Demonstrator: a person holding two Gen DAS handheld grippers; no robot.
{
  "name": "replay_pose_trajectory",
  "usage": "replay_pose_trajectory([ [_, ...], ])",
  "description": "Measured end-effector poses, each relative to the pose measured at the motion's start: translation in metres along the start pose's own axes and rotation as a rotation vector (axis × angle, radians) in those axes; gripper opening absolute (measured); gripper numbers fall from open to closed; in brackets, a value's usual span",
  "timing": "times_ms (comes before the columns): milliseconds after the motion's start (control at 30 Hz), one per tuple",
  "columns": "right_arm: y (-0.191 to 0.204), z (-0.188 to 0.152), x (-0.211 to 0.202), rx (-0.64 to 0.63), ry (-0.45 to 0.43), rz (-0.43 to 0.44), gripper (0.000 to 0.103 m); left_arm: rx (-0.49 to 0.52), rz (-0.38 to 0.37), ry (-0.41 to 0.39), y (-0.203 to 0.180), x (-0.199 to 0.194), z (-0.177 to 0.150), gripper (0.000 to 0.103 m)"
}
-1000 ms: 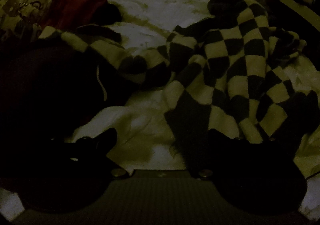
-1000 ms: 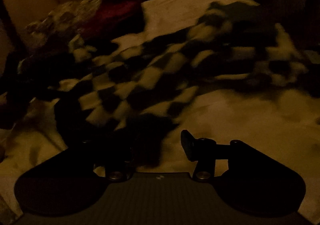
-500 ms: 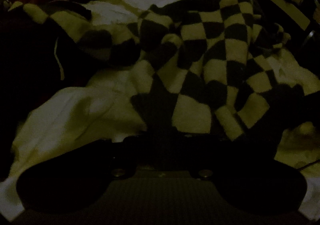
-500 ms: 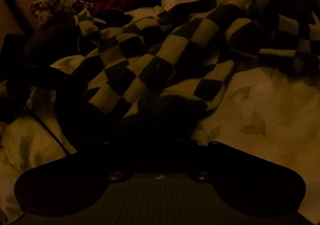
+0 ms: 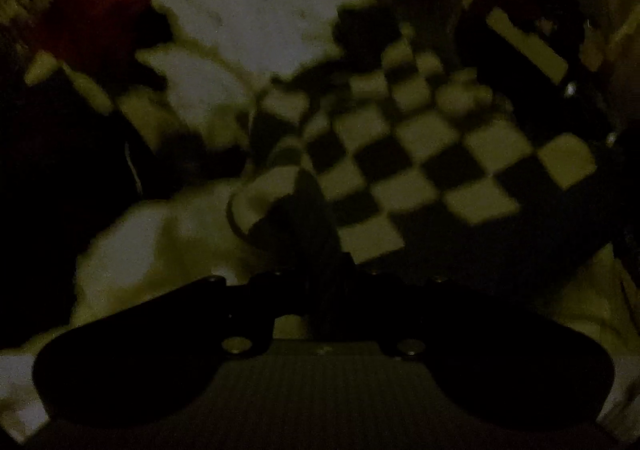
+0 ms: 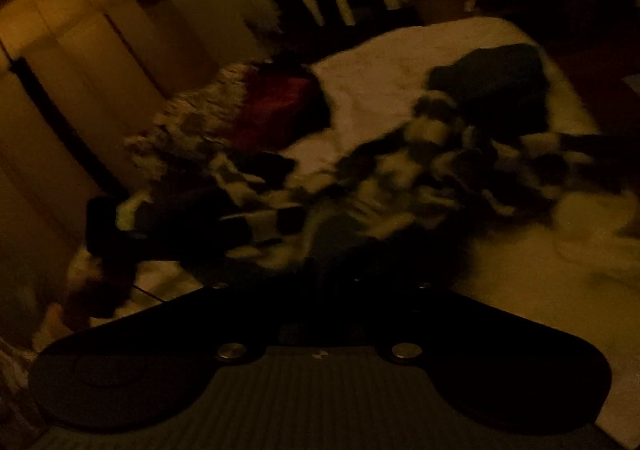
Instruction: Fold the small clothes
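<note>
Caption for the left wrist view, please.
Left gripper shut on the hem of a black-and-cream checkered garment, lifting it off the pale bedsheet in dim light.

A bed (image 6: 400,58) covered by a pale sheet carried everything. A black-and-cream checkered garment (image 5: 420,154) lay crumpled across its middle, partly lifted off the sheet in the dim, blurred views. Toward the far left corner a dark red garment (image 6: 280,106) rested beside a pale patterned cloth (image 6: 188,122). A black garment (image 6: 492,82) lay near the far edge, touching the checkered one
</note>
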State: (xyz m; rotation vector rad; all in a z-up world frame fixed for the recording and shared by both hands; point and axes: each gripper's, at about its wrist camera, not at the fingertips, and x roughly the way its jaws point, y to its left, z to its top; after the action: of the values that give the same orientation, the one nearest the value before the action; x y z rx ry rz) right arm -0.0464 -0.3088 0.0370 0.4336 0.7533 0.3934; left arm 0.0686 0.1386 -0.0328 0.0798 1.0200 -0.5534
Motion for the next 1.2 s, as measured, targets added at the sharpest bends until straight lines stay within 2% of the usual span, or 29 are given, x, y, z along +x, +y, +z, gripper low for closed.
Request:
replay_pose_trajectory([
  [167,-0.014,-0.045,0.015,0.051,0.106,-0.046,0.009,0.013,0.032,0.103,-0.006,0.029,-0.032,0.014],
  [233,-0.02,-0.061,0.028,0.038,0.137,-0.098,0.009,0.019,0.054,0.127,-0.005,0.039,-0.041,0.019],
  [267,-0.027,-0.069,0.036,0.066,0.151,-0.103,0.009,0.014,0.068,0.12,-0.004,0.042,-0.044,0.028],
  [300,-0.031,-0.075,0.044,0.072,0.173,-0.115,0.01,0.011,0.088,0.11,-0.003,0.043,-0.046,0.044],
  [333,-0.034,-0.082,0.052,0.058,0.195,-0.14,0.011,0.023,0.106,0.106,-0.004,0.042,-0.046,0.053],
  [400,-0.035,-0.089,0.059,0.039,0.199,-0.17,0.022,0.07,0.154,0.083,-0.009,0.036,-0.042,0.099],
  [433,-0.035,-0.087,0.058,0.04,0.198,-0.164,0.027,0.1,0.186,0.068,-0.011,0.032,-0.041,0.103],
  [500,-0.034,-0.075,0.046,0.036,0.173,-0.184,0.058,0.158,0.236,0.035,-0.019,0.013,-0.032,0.103],
  [533,-0.03,-0.067,0.037,0.012,0.148,-0.204,0.063,0.173,0.24,0.027,-0.02,0.007,-0.027,0.103],
  [600,-0.021,-0.048,0.021,-0.054,0.11,-0.239,0.082,0.188,0.221,0.001,-0.022,-0.009,-0.013,0.103],
  [667,-0.014,-0.03,0.012,-0.107,0.081,-0.257,0.088,0.196,0.202,-0.053,-0.023,-0.024,0.002,0.103],
  [767,-0.01,0.002,0.02,-0.181,0.042,-0.254,0.088,0.202,0.193,-0.143,-0.026,-0.026,0.036,0.103],
  [833,-0.011,0.027,0.035,-0.207,0.005,-0.208,0.089,0.211,0.184,-0.212,-0.027,-0.015,0.061,0.103],
  [900,-0.018,0.051,0.058,-0.195,-0.002,-0.156,0.092,0.213,0.224,-0.253,-0.026,0.005,0.09,0.103],
  [967,-0.025,0.076,0.086,-0.209,0.006,-0.117,0.092,0.225,0.244,-0.249,-0.022,0.033,0.12,0.103],
  [1100,-0.044,0.121,0.144,-0.334,0.007,-0.127,0.091,0.188,0.267,-0.179,0.0,0.101,0.175,0.102],
  [1200,-0.071,0.147,0.184,-0.306,0.045,-0.12,0.091,0.208,0.275,-0.095,0.017,0.153,0.201,0.097],
])
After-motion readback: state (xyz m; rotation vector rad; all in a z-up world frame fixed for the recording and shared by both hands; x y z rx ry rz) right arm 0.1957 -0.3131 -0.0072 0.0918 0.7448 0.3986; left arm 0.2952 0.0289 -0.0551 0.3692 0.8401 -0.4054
